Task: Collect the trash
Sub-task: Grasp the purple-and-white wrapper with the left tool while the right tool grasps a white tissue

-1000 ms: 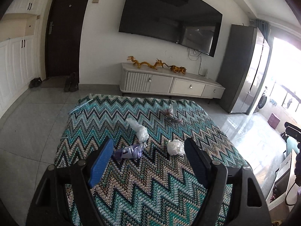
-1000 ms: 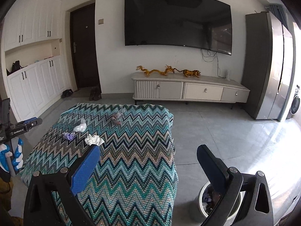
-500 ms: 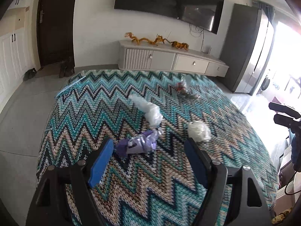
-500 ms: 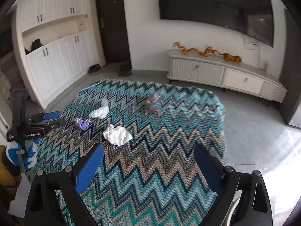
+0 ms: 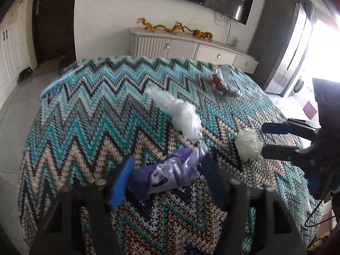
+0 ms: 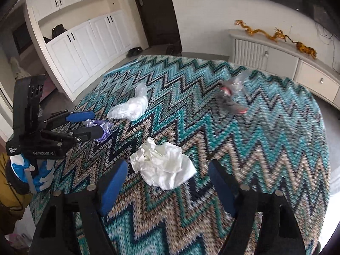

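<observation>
A crumpled purple wrapper (image 5: 167, 173) lies on the zigzag blanket between the open jaws of my left gripper (image 5: 167, 176); it also shows in the right wrist view (image 6: 99, 127). A crumpled white tissue (image 6: 163, 166) lies just ahead of my open right gripper (image 6: 167, 182), and shows in the left wrist view (image 5: 248, 145). A clear plastic bag (image 5: 180, 112) (image 6: 130, 108) lies further back. A red and grey wrapper (image 5: 223, 82) (image 6: 231, 97) lies at the far side.
The zigzag blanket (image 5: 95, 110) covers a table. A white TV cabinet (image 5: 191, 48) with gold dragon figures stands at the far wall. White cupboards (image 6: 80, 48) and a dark door (image 6: 157, 14) are at the left. A grey fridge (image 5: 284, 42) stands at the right.
Both grippers have come down and forward toward the blanket. My left jaws now flank the purple wrapper and have narrowed a little; the right gripper has turned left onto the white tissue.
</observation>
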Demonstrator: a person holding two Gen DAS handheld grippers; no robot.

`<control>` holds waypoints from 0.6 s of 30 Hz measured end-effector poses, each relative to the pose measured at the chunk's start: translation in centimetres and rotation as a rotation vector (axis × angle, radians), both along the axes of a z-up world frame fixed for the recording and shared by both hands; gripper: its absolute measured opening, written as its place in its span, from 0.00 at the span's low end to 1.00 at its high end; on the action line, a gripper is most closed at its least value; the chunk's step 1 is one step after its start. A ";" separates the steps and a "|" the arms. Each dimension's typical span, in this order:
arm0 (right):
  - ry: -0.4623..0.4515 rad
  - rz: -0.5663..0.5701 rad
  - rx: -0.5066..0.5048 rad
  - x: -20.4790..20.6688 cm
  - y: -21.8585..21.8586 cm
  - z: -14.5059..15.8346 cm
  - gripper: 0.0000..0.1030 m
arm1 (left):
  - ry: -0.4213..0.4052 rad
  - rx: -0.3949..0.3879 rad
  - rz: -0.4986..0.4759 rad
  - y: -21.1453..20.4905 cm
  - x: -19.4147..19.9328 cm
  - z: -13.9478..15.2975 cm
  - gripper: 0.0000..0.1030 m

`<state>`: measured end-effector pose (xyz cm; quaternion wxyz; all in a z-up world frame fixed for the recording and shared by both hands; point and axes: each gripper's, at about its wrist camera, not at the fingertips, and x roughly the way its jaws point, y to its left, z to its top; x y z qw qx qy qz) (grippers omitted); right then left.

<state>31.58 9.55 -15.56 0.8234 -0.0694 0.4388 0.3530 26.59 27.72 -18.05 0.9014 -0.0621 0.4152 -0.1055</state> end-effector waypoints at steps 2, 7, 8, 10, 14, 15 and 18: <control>0.017 0.011 0.000 0.4 0.6 -0.9 0.64 | 0.007 -0.011 -0.002 0.1 0.1 -0.2 0.49; 0.041 0.038 0.013 0.3 1.1 -1.8 0.33 | -0.003 0.002 -0.010 -0.5 -0.5 0.0 0.44; 0.040 0.046 0.018 0.0 1.0 -1.6 0.29 | -0.006 0.005 -0.009 -0.7 -0.7 0.1 0.44; 0.029 0.058 0.018 -0.5 0.9 -1.3 0.15 | -0.012 -0.005 -0.003 -0.9 -1.2 0.5 0.42; 0.007 0.054 0.029 -2.0 -0.1 0.0 0.12 | -0.033 -0.017 0.012 -1.1 -2.6 1.9 0.35; 0.003 0.052 0.033 -2.3 -0.4 0.3 0.12 | -0.036 -0.022 0.013 -1.2 -3.0 2.3 0.28; -0.023 0.035 0.050 -3.5 -1.7 1.7 0.12 | -0.052 -0.032 0.022 -1.4 -4.2 3.7 0.28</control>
